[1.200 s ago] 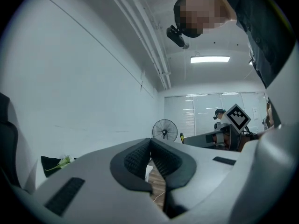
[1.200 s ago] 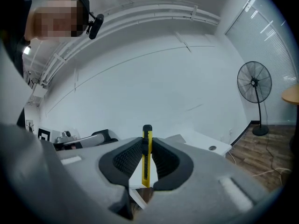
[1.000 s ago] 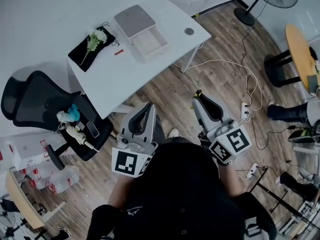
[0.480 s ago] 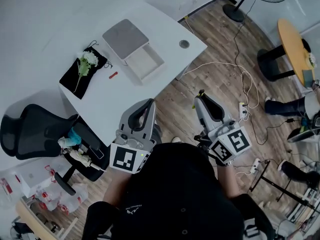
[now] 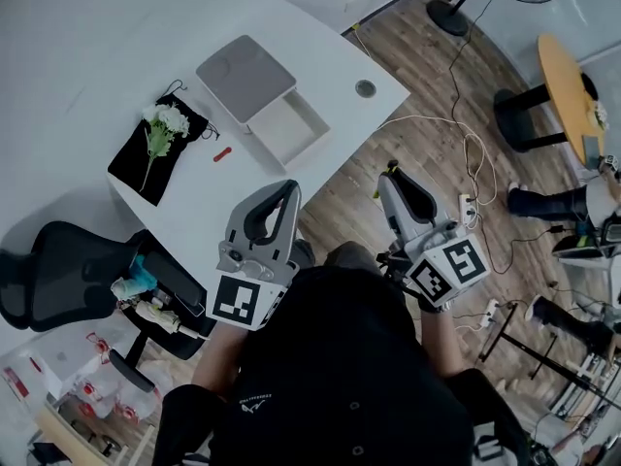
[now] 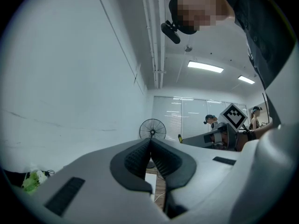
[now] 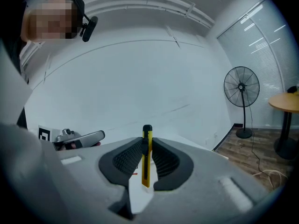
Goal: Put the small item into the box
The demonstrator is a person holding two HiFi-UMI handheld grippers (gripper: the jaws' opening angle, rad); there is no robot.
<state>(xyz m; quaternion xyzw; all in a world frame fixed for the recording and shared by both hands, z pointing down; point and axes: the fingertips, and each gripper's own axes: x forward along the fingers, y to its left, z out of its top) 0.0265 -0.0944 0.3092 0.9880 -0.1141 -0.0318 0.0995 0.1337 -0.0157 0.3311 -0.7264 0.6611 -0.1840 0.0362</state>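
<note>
A yellow utility knife [image 7: 146,158] stands upright between the jaws of my right gripper [image 7: 147,143], which is shut on it. In the head view that right gripper [image 5: 389,172] hangs over the wooden floor, just off the white table [image 5: 320,56]; only the knife's yellow tip shows there. My left gripper [image 5: 290,189] is shut with nothing in it [image 6: 150,142] and reaches over the table's near edge. On the table lies an open white box [image 5: 287,129] with its grey lid [image 5: 245,77] beside it. A small red item [image 5: 222,153] lies left of the box.
A black cloth [image 5: 131,159] with a white flower [image 5: 161,124] lies at the table's left. An office chair [image 5: 58,265] stands at the left. Cables and a power strip [image 5: 465,207] lie on the floor at the right, near a round wooden table [image 5: 569,85] and a fan base [image 5: 449,17].
The view has closed in on the table. Both grippers now sit nearer its edge, and the left one reaches over it. Both stay shut.
</note>
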